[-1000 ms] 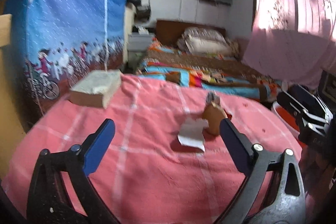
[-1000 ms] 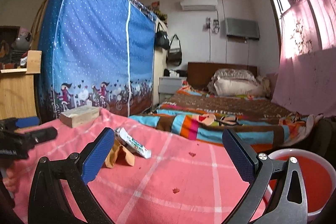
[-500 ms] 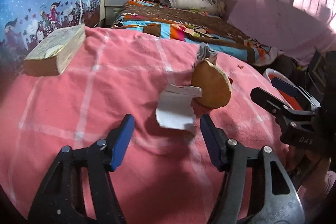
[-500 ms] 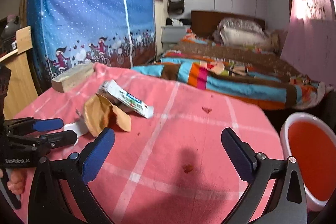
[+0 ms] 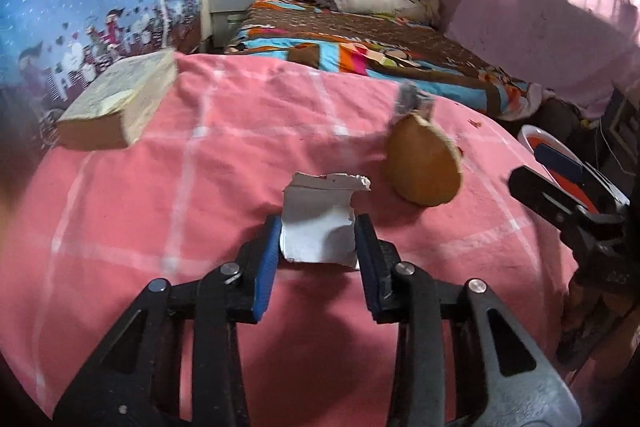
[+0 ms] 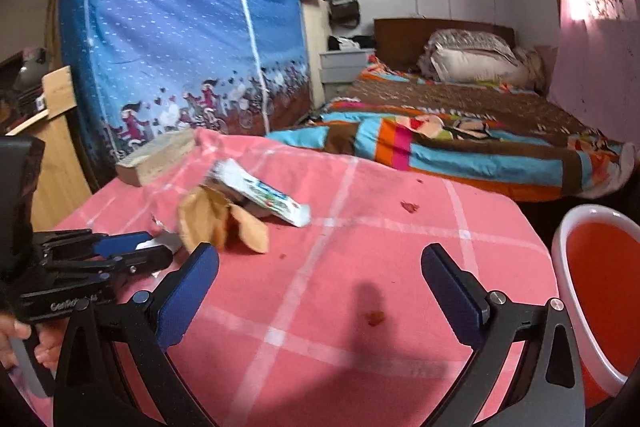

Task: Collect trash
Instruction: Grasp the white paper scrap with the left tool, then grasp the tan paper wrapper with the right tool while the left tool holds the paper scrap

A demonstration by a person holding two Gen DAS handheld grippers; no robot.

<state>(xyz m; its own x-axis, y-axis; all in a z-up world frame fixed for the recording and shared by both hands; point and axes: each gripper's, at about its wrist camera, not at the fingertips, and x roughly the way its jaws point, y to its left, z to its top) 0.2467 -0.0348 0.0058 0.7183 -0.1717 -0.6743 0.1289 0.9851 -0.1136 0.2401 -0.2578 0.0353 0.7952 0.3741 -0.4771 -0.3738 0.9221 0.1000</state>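
Pink checked cloth (image 5: 224,187) covers the table I work over, with a bed (image 6: 460,115) and blue wardrobe (image 6: 180,27) behind. Off the table's right edge sits a red bin (image 6: 600,287). On the cloth lie a book (image 5: 120,107), a brown wrapper (image 5: 424,167) and a white tube (image 6: 260,193). My right gripper (image 6: 320,287) hangs spread wide over bare cloth, gripping nothing. My left gripper (image 5: 316,247) has just been closing, and its pads now touch both edges of the torn white paper (image 5: 320,223).
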